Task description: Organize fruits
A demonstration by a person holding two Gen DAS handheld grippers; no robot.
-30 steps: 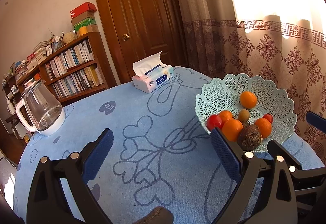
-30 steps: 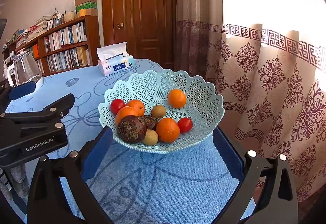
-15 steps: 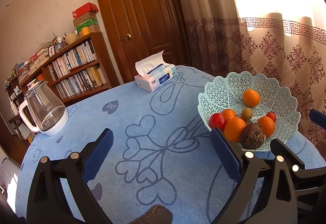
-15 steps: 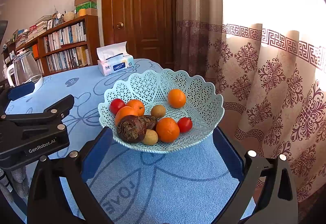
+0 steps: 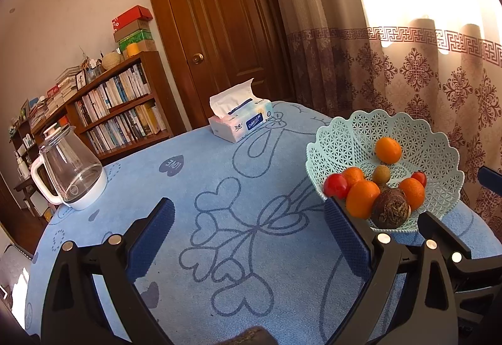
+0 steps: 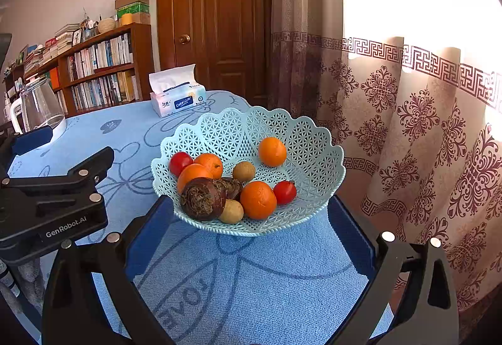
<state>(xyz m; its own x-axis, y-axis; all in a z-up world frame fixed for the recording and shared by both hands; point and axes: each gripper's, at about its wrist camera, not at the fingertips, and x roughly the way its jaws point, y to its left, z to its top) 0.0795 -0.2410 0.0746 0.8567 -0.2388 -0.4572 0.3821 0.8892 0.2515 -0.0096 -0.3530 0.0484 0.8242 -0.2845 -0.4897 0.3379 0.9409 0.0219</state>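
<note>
The lattice basket [image 6: 313, 163] on the blue tablecloth [image 6: 251, 276] holds oranges [image 6: 272, 151], tomatoes [image 6: 285, 192], and a brown root [image 6: 202, 199] lying lengthwise left-right; left gripper [image 5: 249, 235] and right gripper [image 6: 251, 232] both gape wide, empty.

The left wrist view looks forward from low over the tabletop [image 5: 219, 163] toward the door [image 5: 219, 15], with the fruit basket [image 5: 345, 144] off to its right. The right wrist view sits close to that basket [image 6: 313, 137], facing the same door [image 6: 219, 15]. Both share the basket, tissue box [image 5: 240, 123] and bookshelf [image 5: 119, 106].
</note>
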